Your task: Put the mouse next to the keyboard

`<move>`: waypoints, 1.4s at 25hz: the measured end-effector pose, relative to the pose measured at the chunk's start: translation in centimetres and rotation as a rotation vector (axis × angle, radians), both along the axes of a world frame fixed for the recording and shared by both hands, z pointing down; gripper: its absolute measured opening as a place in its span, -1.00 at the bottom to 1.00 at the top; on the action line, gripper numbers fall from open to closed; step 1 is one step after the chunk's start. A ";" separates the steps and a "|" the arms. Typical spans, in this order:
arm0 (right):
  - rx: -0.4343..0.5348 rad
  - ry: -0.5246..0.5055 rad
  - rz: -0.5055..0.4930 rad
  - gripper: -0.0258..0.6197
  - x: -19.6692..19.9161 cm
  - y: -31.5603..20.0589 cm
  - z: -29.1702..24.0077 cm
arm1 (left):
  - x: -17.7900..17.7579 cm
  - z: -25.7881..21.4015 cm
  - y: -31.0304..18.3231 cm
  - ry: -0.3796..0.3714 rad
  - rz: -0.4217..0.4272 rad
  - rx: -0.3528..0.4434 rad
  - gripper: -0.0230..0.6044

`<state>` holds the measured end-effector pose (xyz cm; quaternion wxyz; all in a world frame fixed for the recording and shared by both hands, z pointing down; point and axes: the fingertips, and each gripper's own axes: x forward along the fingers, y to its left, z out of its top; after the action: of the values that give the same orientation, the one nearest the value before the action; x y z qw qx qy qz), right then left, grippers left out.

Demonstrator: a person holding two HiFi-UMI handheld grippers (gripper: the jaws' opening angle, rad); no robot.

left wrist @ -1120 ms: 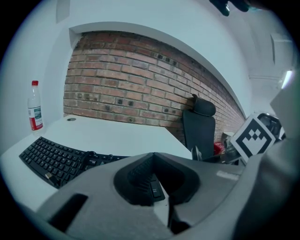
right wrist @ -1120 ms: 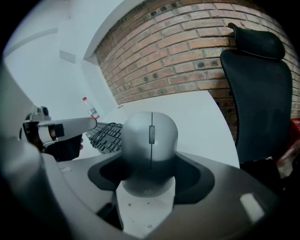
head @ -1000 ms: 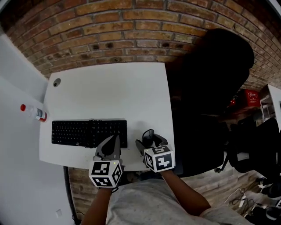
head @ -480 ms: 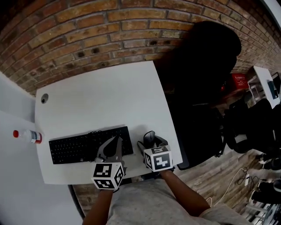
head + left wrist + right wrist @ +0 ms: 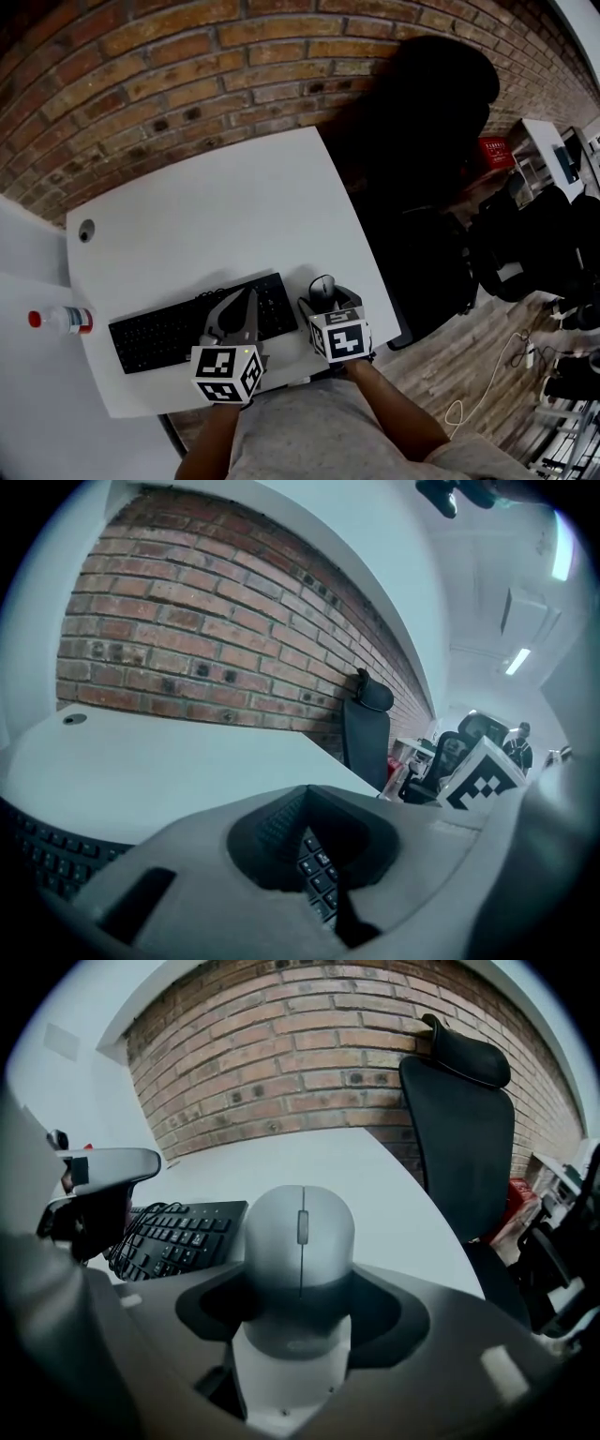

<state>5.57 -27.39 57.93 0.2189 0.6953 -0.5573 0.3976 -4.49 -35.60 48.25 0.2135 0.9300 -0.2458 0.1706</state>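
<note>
A grey mouse (image 5: 298,1232) sits between the jaws of my right gripper (image 5: 300,1288), which is shut on it. In the head view the mouse (image 5: 322,288) is just right of the black keyboard (image 5: 187,328), close to the front right corner of the white table (image 5: 216,206). My right gripper (image 5: 325,302) points away from me. My left gripper (image 5: 242,305) hovers over the keyboard's right end, its jaws shut on nothing. Through the left gripper (image 5: 309,803) a few keys of the keyboard (image 5: 37,855) show below.
A black cable (image 5: 139,1232) lies coiled on the keyboard's right end. A bottle with a red cap (image 5: 61,320) lies on the adjoining surface at far left. A black office chair (image 5: 422,141) stands at the table's right edge. A brick wall (image 5: 187,75) runs behind.
The head camera has swung, so the table looks turned and lower in view. Both grippers hold their places relative to the keyboard, and the mouse stays in the right gripper.
</note>
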 end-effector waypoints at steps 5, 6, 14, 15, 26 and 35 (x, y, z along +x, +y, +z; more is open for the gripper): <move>-0.027 0.043 0.024 0.04 0.0 -0.3 0.3 | 0.0 -0.2 -0.5 0.016 0.036 -0.004 -0.95; -0.031 0.050 0.026 0.04 0.1 -0.4 0.3 | 0.0 -0.2 -0.6 0.020 0.040 -0.005 -0.95; -0.054 0.069 0.030 0.04 0.2 -0.8 0.3 | -0.2 -0.4 -1.3 0.047 0.059 -0.027 -0.95; -0.057 0.068 0.030 0.04 0.2 -0.8 0.4 | -0.3 -0.4 -1.3 0.051 0.060 -0.029 -0.95; -0.055 0.052 0.014 0.04 0.1 -0.8 0.5 | -0.7 -0.4 -1.6 0.064 0.069 -0.032 -0.95; -0.036 0.063 0.014 0.04 0.0 -0.8 0.3 | -1.1 -0.8 -1.6 0.066 0.068 -0.022 -0.95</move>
<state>5.56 -28.16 58.22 0.2460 0.7074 -0.5380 0.3868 -5.63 -37.21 47.49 0.2260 0.9405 -0.2050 0.1496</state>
